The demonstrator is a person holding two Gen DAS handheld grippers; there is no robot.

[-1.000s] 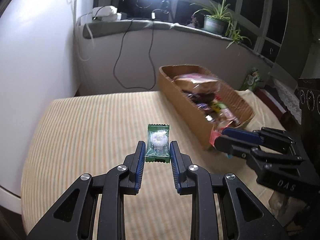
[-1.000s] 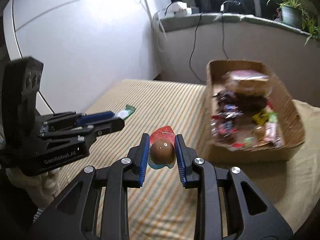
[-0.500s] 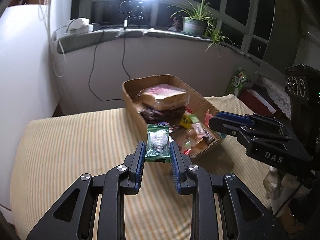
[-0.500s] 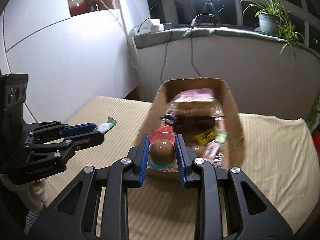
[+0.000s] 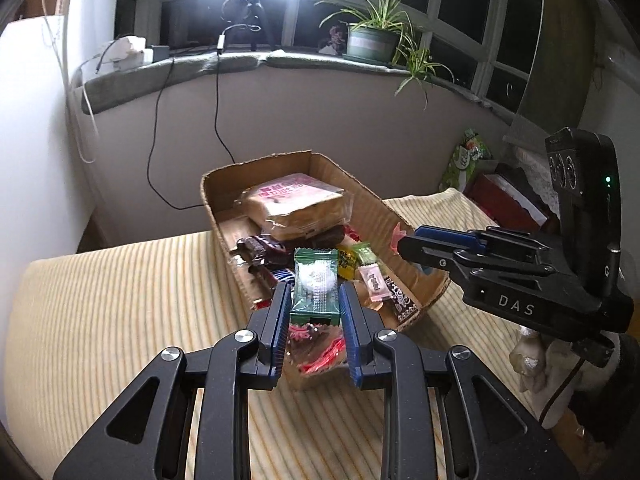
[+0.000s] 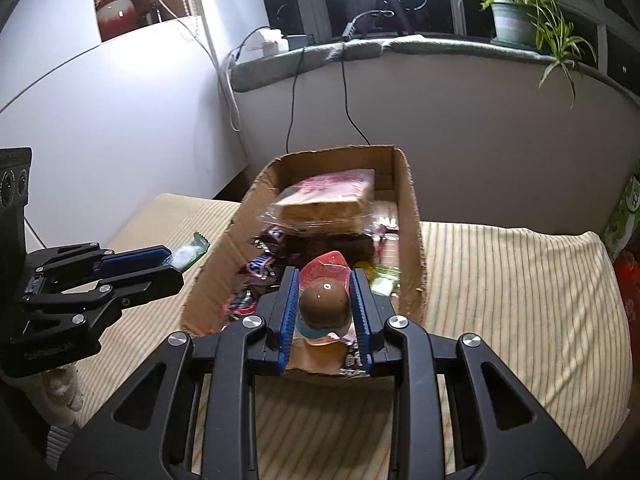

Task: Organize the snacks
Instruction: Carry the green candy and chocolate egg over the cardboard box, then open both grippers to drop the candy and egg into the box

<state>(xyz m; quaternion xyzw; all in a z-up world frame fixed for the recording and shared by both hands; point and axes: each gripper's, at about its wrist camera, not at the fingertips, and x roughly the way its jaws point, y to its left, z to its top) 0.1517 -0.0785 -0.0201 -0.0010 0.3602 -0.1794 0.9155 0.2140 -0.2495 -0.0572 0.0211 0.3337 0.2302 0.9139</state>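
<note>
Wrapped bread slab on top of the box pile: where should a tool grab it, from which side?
Grip the wrapped bread slab across its short width, by the long side edges, coming from above. It lies flat on top of the other snacks in the cardboard box, so its top and sides are exposed, while the box walls block a level approach. Both tools are full, though.
</note>
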